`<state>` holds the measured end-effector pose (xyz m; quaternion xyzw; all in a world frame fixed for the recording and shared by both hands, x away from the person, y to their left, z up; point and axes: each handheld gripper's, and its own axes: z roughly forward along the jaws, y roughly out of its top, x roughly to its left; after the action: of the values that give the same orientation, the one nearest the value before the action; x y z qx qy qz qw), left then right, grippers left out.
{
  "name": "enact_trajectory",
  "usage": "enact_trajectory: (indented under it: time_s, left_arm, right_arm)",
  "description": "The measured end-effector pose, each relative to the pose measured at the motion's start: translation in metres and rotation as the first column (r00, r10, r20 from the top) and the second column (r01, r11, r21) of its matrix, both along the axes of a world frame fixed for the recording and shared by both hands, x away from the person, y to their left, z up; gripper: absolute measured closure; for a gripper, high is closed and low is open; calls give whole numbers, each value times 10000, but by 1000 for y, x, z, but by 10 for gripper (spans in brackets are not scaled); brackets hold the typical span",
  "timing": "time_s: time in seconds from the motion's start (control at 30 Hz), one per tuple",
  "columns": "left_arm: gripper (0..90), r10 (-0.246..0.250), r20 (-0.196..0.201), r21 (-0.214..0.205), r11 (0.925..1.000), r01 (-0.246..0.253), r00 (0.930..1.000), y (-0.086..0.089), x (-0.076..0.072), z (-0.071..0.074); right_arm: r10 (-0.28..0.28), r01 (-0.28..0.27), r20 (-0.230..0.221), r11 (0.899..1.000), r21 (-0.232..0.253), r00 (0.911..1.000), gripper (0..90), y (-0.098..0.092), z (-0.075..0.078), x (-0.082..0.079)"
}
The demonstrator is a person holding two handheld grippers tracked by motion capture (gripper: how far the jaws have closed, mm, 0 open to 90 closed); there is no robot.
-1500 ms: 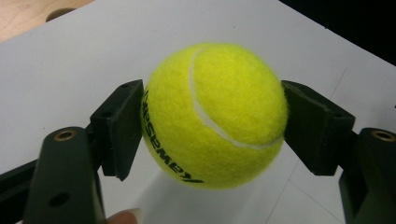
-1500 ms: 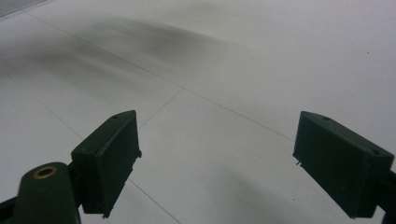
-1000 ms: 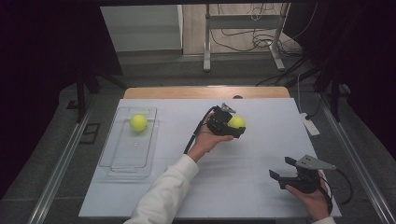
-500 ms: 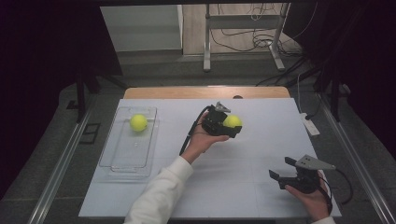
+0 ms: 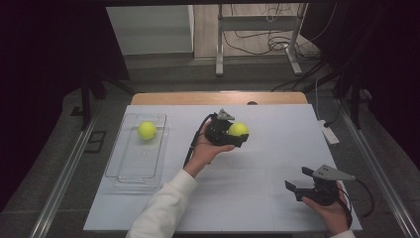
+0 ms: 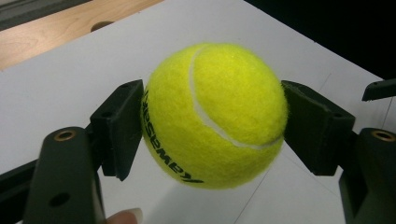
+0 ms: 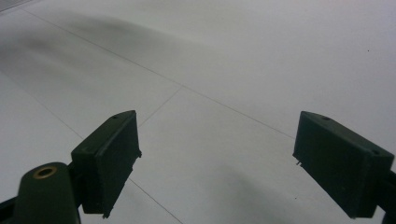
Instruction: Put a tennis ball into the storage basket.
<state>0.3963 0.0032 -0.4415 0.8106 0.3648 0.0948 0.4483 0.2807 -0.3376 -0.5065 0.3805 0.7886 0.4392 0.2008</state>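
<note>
My left gripper [image 5: 236,134] is shut on a yellow tennis ball [image 5: 238,129] and holds it just above the middle of the white table; its jaws point to the right. In the left gripper view the ball [image 6: 214,115] sits squeezed between both black pads [image 6: 120,126]. A second tennis ball [image 5: 146,130] lies at the far end of a clear plastic tray [image 5: 130,168] on the left of the table. My right gripper [image 5: 296,182] rests near the front right corner, its jaws wide apart. In the right gripper view its fingers [image 7: 108,158] frame bare table.
A white tabletop [image 5: 257,198] covers most of the work area, with a wooden strip [image 5: 173,97] along its far edge. A small white object [image 5: 329,134] lies at the right edge. Beyond the table stand a metal frame and loose cables on the floor.
My left gripper has carried the ball a little to the left across the table. The right gripper has stayed where it was.
</note>
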Motion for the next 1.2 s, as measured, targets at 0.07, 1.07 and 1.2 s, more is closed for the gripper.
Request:
enact_trajectory:
  time_s: [0.07, 1.07, 1.2]
  left_arm:
    - [270, 19, -11, -2, 10000, -19, 10000, 2, -1, -1]
    - [270, 186, 199, -194, 9996, -182, 9996, 32, -19, -3]
    - [270, 181, 225, -213, 9996, -176, 9996, 35, -22, -3]
  right_arm:
    - [-7, 7, -4, 10000, -5, 10000, 147, 0, 0, 0]
    - [-21, 21, -30, 10000, -74, 10000, 146, 2, -1, 0]
    - [-17, 16, -27, 10000, -76, 10000, 147, 3, -1, 0]
